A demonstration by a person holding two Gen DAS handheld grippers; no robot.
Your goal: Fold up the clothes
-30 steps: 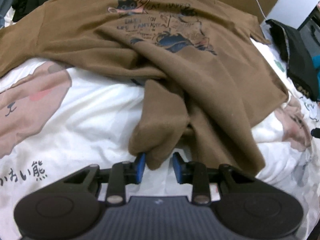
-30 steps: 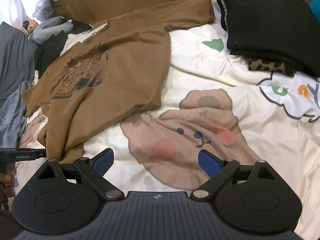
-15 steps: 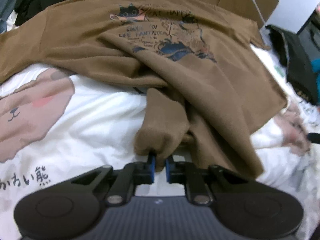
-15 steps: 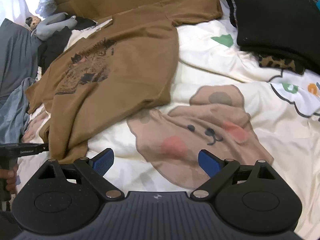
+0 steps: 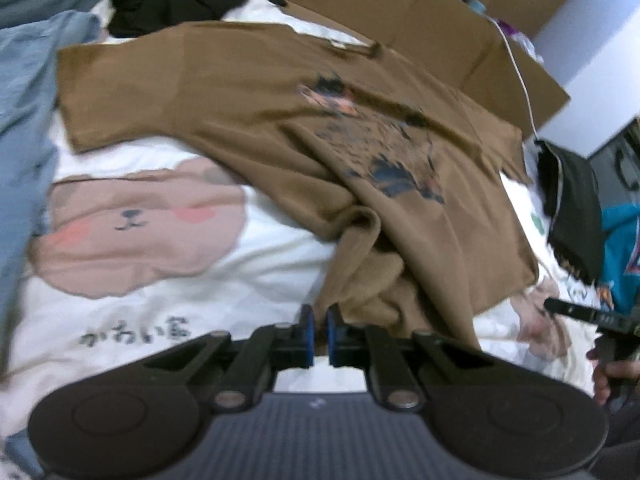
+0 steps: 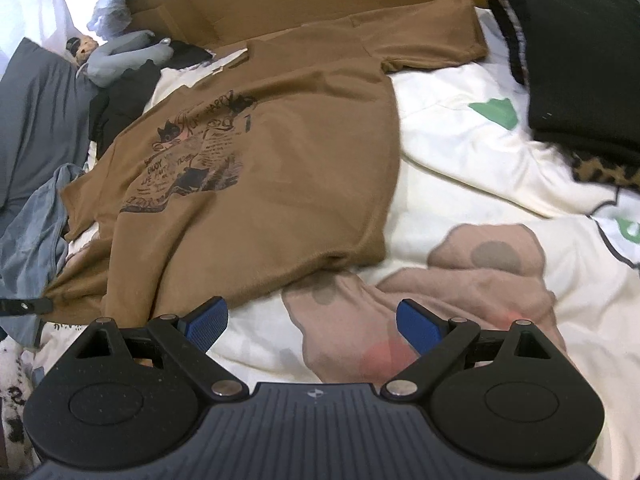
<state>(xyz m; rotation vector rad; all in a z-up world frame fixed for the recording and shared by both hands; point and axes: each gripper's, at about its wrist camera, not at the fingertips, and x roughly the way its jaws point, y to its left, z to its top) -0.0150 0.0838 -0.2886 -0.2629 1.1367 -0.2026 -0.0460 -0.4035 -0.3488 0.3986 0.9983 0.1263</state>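
Shirt (image 5: 280,120) dragged | left claw (image 5: 319,330) clamps hem | right claw (image 6: 312,322) apart | cardboard (image 5: 400,12) behind

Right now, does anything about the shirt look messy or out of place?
Yes. The brown T-shirt isn't lying flat: its bottom corner near the left gripper is bunched into thick folds, pinched between the closed fingers. The right gripper is open over the bedsheet, holding nothing.

Soft even indoor light, motion-blurred left view, fisheye-bent edges
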